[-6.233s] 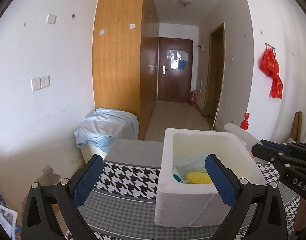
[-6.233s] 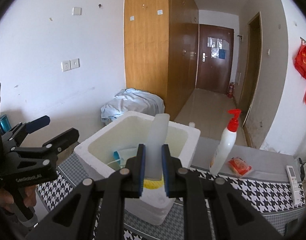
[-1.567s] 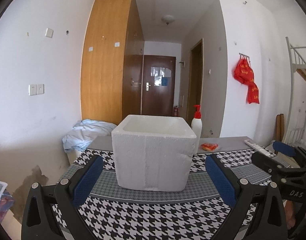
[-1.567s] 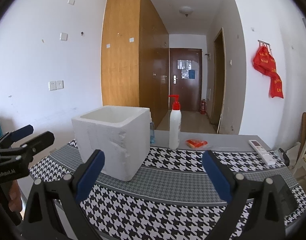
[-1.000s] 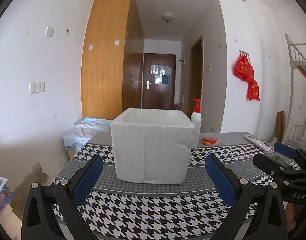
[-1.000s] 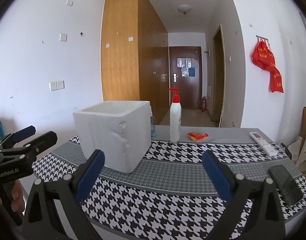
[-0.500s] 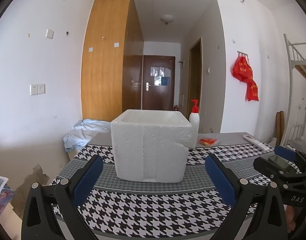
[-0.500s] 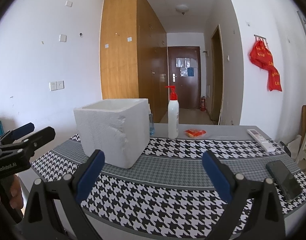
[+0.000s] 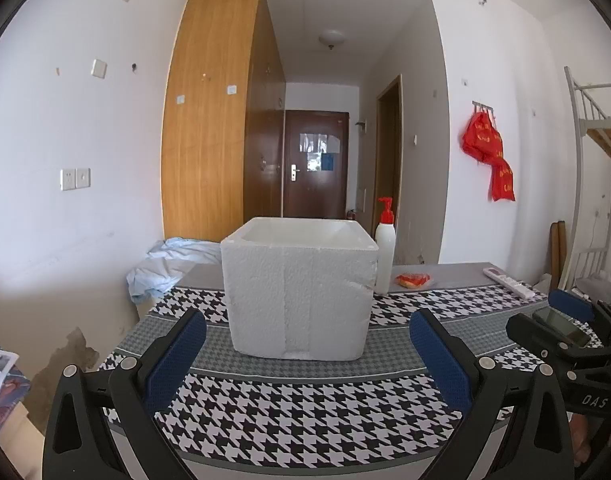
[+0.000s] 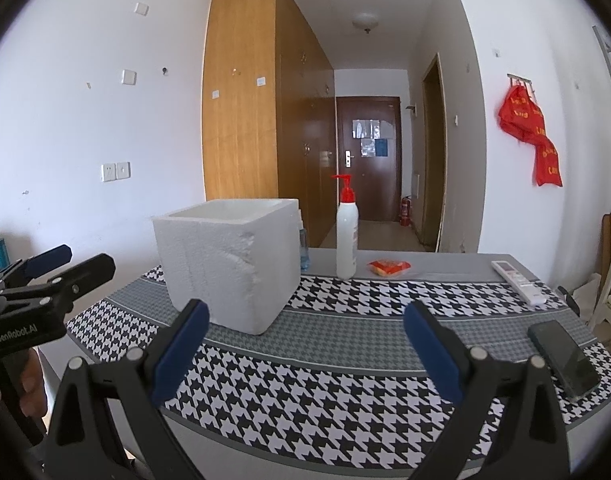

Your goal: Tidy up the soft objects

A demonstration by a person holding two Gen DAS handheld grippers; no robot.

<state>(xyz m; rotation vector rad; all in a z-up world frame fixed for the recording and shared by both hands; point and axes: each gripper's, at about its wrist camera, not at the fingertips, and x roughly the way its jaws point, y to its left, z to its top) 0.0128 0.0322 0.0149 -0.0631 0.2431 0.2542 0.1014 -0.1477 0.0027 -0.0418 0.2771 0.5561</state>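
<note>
A white foam box stands on the houndstooth tablecloth; its inside is hidden from this low angle. My left gripper is open and empty, held back at the table's near edge in front of the box. My right gripper is open too, empty, to the right of the box and apart from it. Each gripper shows in the other's view: the right one and the left one. A small orange-red packet lies behind the box.
A white pump bottle with a red top stands behind the box's right corner, a small blue bottle beside it. A remote and a dark phone lie at the table's right. Pale blue cloth is heaped beyond the table's left end.
Six seconds ago my right gripper held a pale tube over the box; it is now open and empty. Both grippers have drawn back and dropped lower, near table height.
</note>
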